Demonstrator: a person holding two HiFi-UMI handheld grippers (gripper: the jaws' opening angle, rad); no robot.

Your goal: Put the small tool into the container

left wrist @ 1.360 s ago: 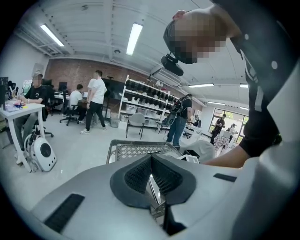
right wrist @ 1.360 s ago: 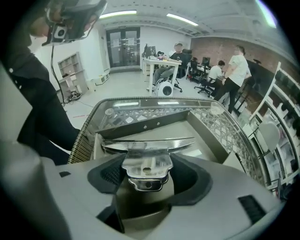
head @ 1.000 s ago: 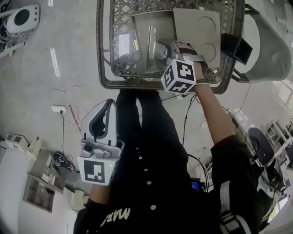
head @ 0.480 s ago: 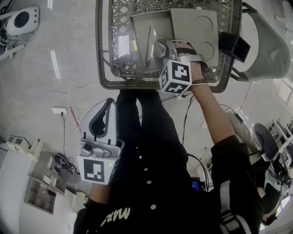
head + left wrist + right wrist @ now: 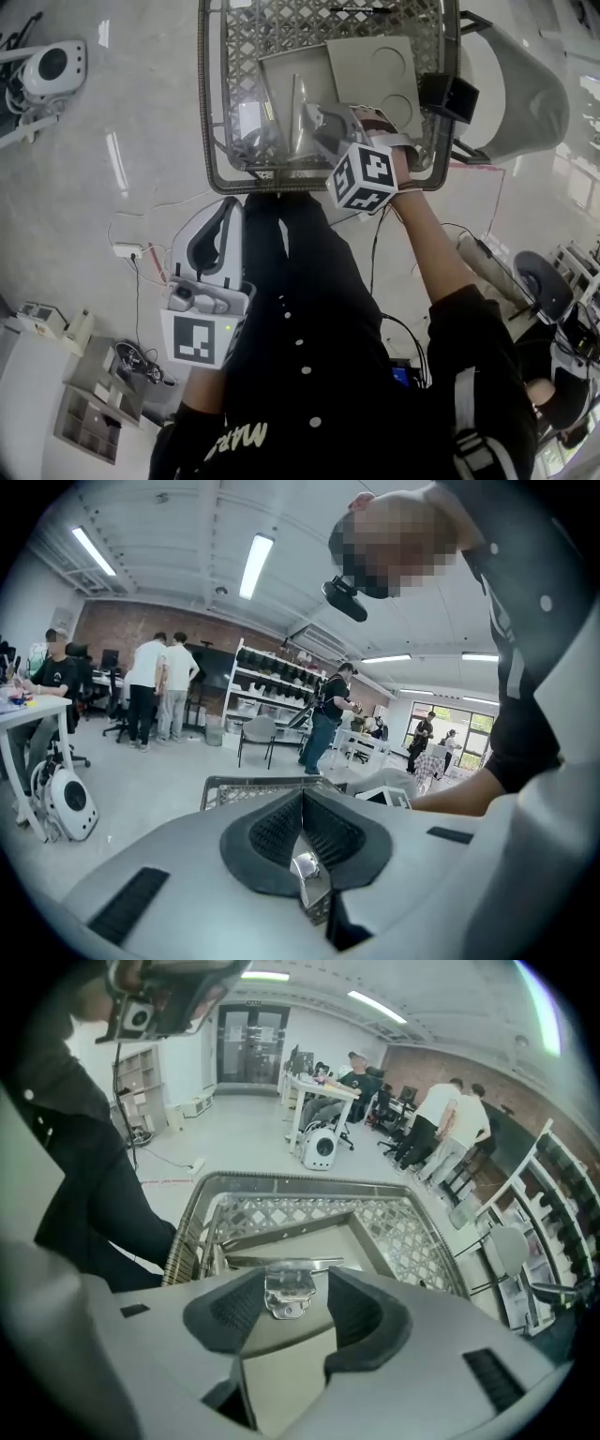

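Note:
A wire basket [image 5: 211, 141] stands in front of me with a grey cardboard tray [image 5: 375, 66] lying in it. My right gripper [image 5: 323, 117] reaches down into it. A shiny metal tool [image 5: 286, 1288], a small bracket on a long flat blade, sits between its jaws above the tray [image 5: 375, 1241]. The jaws have just been closing; a gap still shows beside the right pad, so they do not clamp the tool. My left gripper [image 5: 228, 208] hangs outside the basket at the lower left, its pads [image 5: 281, 822] pressed together.
A black box [image 5: 448, 96] sits on the basket's right rim and a grey chair [image 5: 525, 94] stands beyond it. A white device [image 5: 52, 66] and a power strip [image 5: 125, 249] with cables lie on the floor at left. People [image 5: 159, 686] stand far off.
Both grippers have risen a little. The right jaws have drawn closer together, with the metal tool still between them over the tray.

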